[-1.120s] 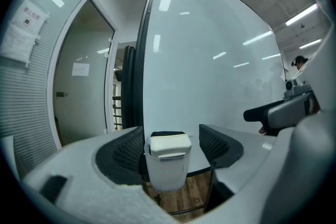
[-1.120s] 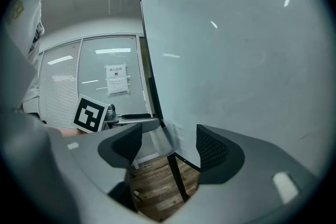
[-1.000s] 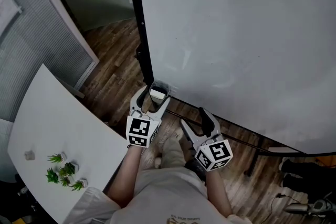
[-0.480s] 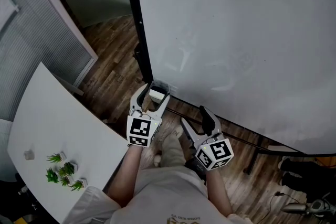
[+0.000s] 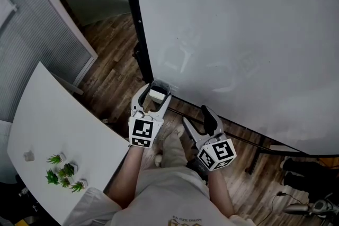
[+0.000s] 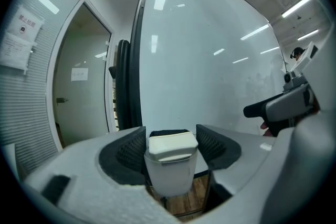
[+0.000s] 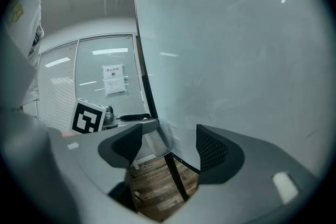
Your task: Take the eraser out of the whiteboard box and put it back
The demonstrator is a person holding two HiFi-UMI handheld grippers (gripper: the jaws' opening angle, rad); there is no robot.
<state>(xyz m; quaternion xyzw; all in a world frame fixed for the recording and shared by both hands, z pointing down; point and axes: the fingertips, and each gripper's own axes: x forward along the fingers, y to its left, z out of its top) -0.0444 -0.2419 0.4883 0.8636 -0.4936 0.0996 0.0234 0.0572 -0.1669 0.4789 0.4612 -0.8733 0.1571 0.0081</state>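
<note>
Head view: a whiteboard (image 5: 238,34) fills the frame from 12 to 3 o'clock, with its black frame post (image 5: 136,24) running down the left edge. Wood floor (image 5: 114,69) is seen at 10 to 11 o'clock and slatted blinds (image 5: 32,34) at 9 o'clock. A white desk (image 5: 53,119) lies at 8 o'clock, carrying small green plants (image 5: 63,173) near its lower end, well apart from both claws. A paper notice (image 7: 114,80) is seen on the blinds in the right gripper view.

Nothing is seen between the claws and the board's lower edge; the frame post stands just beside the box, at its 11 o'clock.

Container: the whiteboard box (image 6: 169,181), a translucent cup, is fixed at the board's lower left corner. The eraser (image 6: 173,147) is seated in it, pale back facing the camera, dark felt side toward the board, top standing proud of the rim.

Left claw (image 6: 172,139): jaws have just been closing and stand fairly wide, one at 9 and one at 3 o'clock of the eraser, just beside it; no firm press of the pads is made out.

Right claw (image 7: 168,144): jaws are held wide with nothing between them, at 4 o'clock of the left claw in the head view. The box and the left claw's marker cube (image 7: 86,117) are seen beyond it at 9 to 10 o'clock.
</note>
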